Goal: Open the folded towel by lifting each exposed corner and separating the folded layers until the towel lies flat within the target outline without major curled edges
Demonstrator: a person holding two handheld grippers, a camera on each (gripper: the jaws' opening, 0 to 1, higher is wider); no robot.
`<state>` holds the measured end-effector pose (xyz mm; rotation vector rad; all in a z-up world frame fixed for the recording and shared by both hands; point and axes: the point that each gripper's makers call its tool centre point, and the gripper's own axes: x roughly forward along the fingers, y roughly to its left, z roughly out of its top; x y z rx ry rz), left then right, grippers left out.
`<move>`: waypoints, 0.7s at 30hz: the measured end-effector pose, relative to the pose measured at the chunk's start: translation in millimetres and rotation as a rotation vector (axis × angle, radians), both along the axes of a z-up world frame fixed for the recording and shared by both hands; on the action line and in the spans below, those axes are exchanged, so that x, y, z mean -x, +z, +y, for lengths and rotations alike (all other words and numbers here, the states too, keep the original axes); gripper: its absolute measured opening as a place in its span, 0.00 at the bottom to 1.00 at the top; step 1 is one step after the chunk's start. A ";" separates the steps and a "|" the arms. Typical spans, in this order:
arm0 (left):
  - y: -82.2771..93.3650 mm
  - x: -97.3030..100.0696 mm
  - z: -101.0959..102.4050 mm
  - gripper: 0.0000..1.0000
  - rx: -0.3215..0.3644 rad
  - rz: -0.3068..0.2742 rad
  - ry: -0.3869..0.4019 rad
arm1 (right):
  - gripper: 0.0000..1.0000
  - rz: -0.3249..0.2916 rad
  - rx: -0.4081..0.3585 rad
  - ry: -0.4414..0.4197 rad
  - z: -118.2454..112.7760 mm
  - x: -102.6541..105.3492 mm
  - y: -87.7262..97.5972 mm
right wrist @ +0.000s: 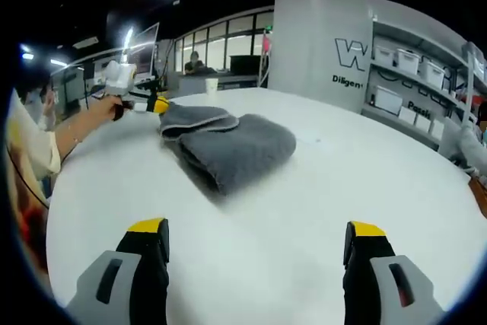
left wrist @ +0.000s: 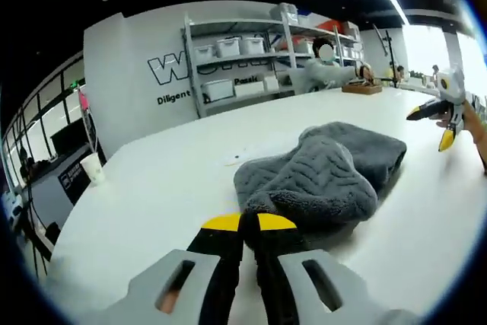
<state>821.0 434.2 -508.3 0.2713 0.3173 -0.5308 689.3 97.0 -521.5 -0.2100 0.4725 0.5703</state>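
Note:
A grey towel [left wrist: 327, 169] [right wrist: 228, 146] lies folded and bunched on the white table [left wrist: 152, 188] [right wrist: 350, 165]. My left gripper [left wrist: 247, 223] is shut, its yellow tips pressed together at the towel's near corner, which seems pinched between them. In the right gripper view the left gripper [right wrist: 152, 104] meets the towel's far-left edge, held by a hand. My right gripper [right wrist: 257, 227] stands open, jaws wide apart over bare table, well short of the towel. The left gripper view shows the right gripper [left wrist: 435, 125] open at the far right, beside the towel and apart from it.
Metal shelves with white bins [left wrist: 236, 58] stand against the wall behind the table. A paper cup [left wrist: 93, 167] [right wrist: 211, 85] sits near the table's edge. A person [left wrist: 323, 70] sits by a wooden box [left wrist: 361, 89]. A sleeve and forearm [right wrist: 53, 146] reach in.

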 end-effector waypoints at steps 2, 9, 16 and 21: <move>-4.7 0.5 4.4 0.04 -0.029 0.000 0.007 | 0.95 0.002 0.000 0.000 0.2 0.1 -0.5; -18.0 1.2 13.0 0.05 -0.126 -0.017 -0.001 | 0.95 0.006 0.009 -0.002 -0.2 0.8 -1.8; -21.6 -0.2 16.3 0.06 -0.168 -0.025 0.002 | 0.95 0.006 0.009 -0.006 -1.2 1.2 -1.4; -19.6 6.7 16.1 0.26 -0.179 -0.027 -0.022 | 0.95 0.008 0.011 -0.006 -1.0 1.7 -1.8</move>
